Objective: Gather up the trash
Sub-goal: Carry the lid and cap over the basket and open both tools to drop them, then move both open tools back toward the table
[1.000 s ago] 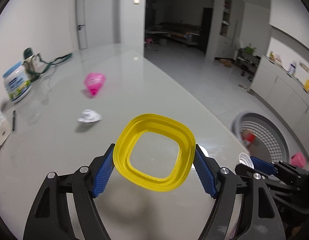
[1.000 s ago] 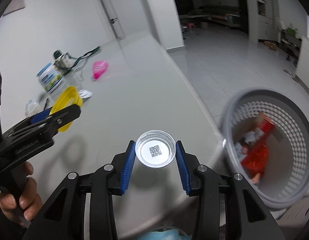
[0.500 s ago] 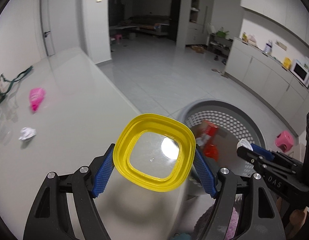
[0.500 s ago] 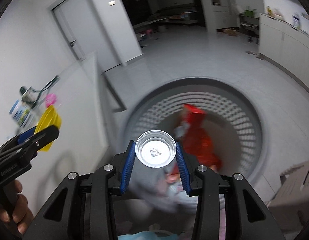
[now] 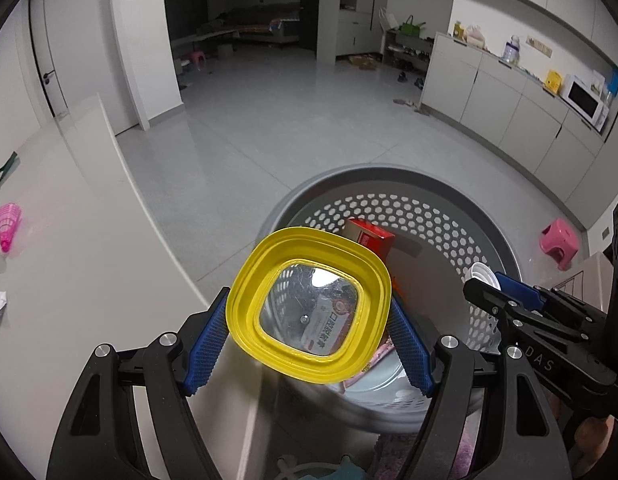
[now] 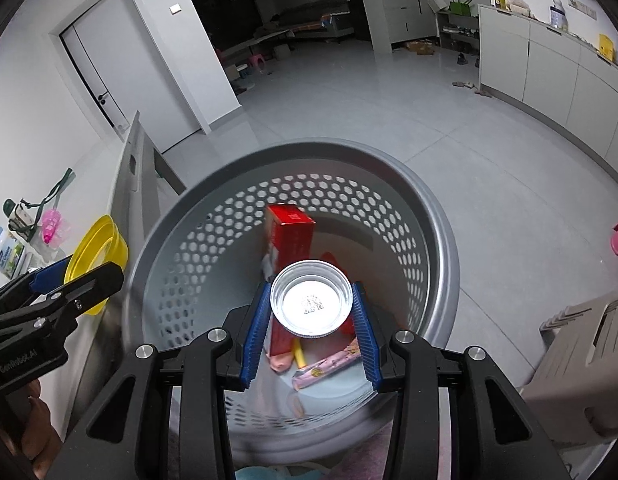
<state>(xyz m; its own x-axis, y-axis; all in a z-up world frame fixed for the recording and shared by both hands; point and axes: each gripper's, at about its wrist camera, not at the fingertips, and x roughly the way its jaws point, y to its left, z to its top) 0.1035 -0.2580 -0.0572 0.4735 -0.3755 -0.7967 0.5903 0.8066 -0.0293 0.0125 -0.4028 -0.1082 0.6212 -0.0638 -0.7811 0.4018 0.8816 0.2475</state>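
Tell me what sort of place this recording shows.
Probably a home, an open kitchen and living area: a microwave on a cabinet counter, a sofa in the dark room beyond, shoes on the tiled floor.

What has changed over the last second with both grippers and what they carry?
Both grippers swung from the table to the grey basket; the right gripper now sits over its opening, the left gripper near its rim. Unchanged: left grips the yellow lid, right the clear cap.

You've swung both grippers off the counter; the clear lid now hangs over the basket.
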